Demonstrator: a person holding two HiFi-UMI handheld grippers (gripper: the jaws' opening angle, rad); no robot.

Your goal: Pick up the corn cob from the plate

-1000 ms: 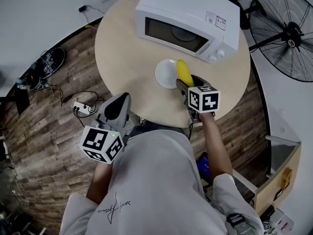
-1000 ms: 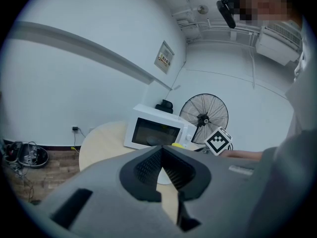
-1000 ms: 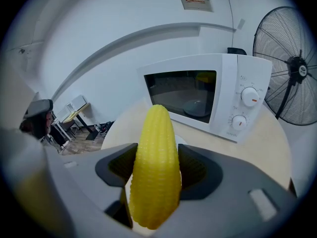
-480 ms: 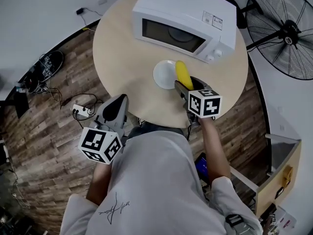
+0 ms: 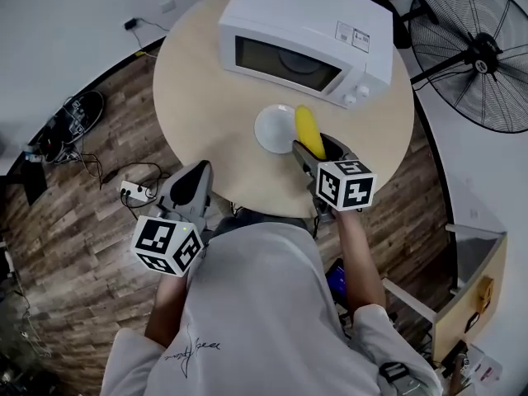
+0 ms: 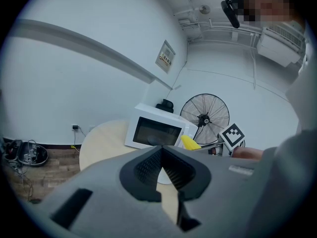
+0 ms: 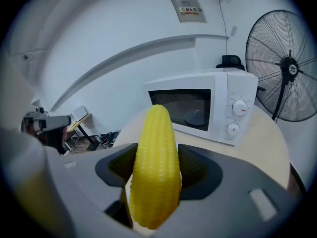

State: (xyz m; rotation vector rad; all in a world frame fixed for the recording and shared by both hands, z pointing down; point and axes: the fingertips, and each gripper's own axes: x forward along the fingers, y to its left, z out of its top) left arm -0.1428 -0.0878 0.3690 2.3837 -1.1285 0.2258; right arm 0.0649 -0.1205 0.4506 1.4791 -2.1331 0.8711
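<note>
At the tabletop's (image 5: 206,97) near right, the right gripper (image 7: 154,171) pinches the corn cob (image 7: 153,148) between its fingers (image 7: 195,168) over the plate's (image 5: 268,129) right rim, gripped broadside, probably for balance. The left gripper (image 6: 159,168), fingers pressed together, idles clear at near left.

corn cob (image 5: 308,129): lower end hidden between the jaws of the right gripper (image 5: 317,148).
plate (image 5: 272,128): its 3 o'clock rim is covered by the cob.
fan (image 5: 474,52): cut off by the picture edge at 2 o'clock.
wall sign (image 7: 187,9): print too small to read.
</note>
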